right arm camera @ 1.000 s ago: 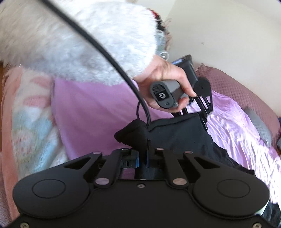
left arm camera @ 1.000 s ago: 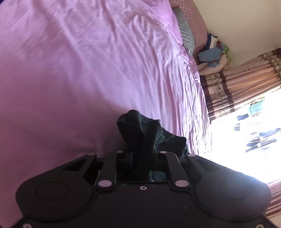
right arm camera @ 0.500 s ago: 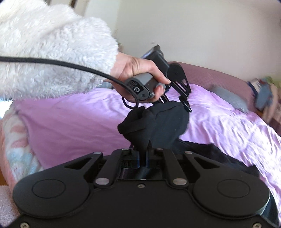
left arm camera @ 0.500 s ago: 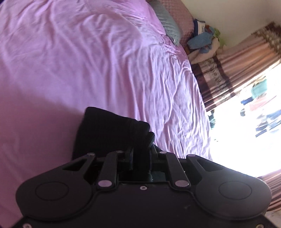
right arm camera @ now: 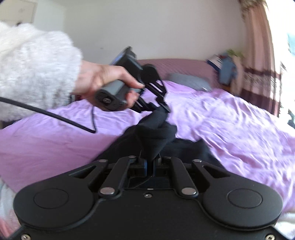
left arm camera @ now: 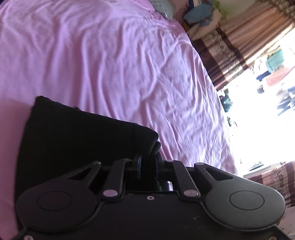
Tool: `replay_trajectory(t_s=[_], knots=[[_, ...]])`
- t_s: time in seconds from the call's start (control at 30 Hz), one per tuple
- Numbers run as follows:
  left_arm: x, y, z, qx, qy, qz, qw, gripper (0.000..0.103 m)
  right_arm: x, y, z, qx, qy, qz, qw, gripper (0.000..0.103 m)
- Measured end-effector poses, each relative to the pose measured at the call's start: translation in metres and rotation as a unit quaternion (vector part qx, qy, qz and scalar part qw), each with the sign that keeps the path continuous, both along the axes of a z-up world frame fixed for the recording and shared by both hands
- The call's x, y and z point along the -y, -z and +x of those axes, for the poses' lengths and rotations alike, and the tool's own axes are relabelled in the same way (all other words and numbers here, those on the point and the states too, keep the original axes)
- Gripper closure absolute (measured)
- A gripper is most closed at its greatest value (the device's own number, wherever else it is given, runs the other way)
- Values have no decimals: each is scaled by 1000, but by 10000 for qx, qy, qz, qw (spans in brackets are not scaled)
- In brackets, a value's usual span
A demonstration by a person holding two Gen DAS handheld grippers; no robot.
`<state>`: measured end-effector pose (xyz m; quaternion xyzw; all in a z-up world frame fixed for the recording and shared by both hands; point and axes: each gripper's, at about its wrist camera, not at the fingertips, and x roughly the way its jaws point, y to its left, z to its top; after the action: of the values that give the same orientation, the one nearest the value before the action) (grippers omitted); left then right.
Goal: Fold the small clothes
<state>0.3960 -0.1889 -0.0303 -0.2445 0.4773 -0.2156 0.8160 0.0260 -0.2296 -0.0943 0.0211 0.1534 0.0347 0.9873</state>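
Observation:
A black garment [left arm camera: 77,136] is held up over a bed with a purple sheet [left arm camera: 110,55]. My left gripper [left arm camera: 147,157] is shut on one edge of it; the cloth spreads to its left. In the right wrist view my right gripper [right arm camera: 150,160] is shut on another bunched part of the black garment [right arm camera: 156,133]. The left gripper [right arm camera: 164,107] shows there too, held by a hand in a white fluffy sleeve, pinching the garment's top. The rest of the garment drapes down onto the sheet [right arm camera: 230,118].
Pillows [right arm camera: 188,83] lie at the head of the bed by a wall. A pile of blue clothes [left arm camera: 201,13] sits beside striped curtains [left arm camera: 239,42] and a bright window. A black cable [right arm camera: 46,114] hangs from the left gripper.
Both grippers have lifted the garment higher off the bed. In the left wrist view the cloth has spread out wider to the left. The left gripper has moved away from the right one.

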Motion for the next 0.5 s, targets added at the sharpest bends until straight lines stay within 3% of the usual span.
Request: replay_trajectory(t_s=[0.3, 0.37, 0.4, 0.5], knots=[[69, 38, 17, -5, 337, 120, 9994, 94, 57, 43, 2, -636, 740, 841, 9917, 98], [73, 42, 18, -27, 512, -429, 9978, 97, 62, 51, -3, -804, 867, 1050, 9874, 97], [75, 40, 17, -15, 577, -747, 9955, 95, 64, 55, -7, -911, 960, 1138, 9846, 87], [74, 16, 2, 483, 842, -836, 9918, 90, 74, 56, -14, -1049, 1123, 1320, 9793, 81]])
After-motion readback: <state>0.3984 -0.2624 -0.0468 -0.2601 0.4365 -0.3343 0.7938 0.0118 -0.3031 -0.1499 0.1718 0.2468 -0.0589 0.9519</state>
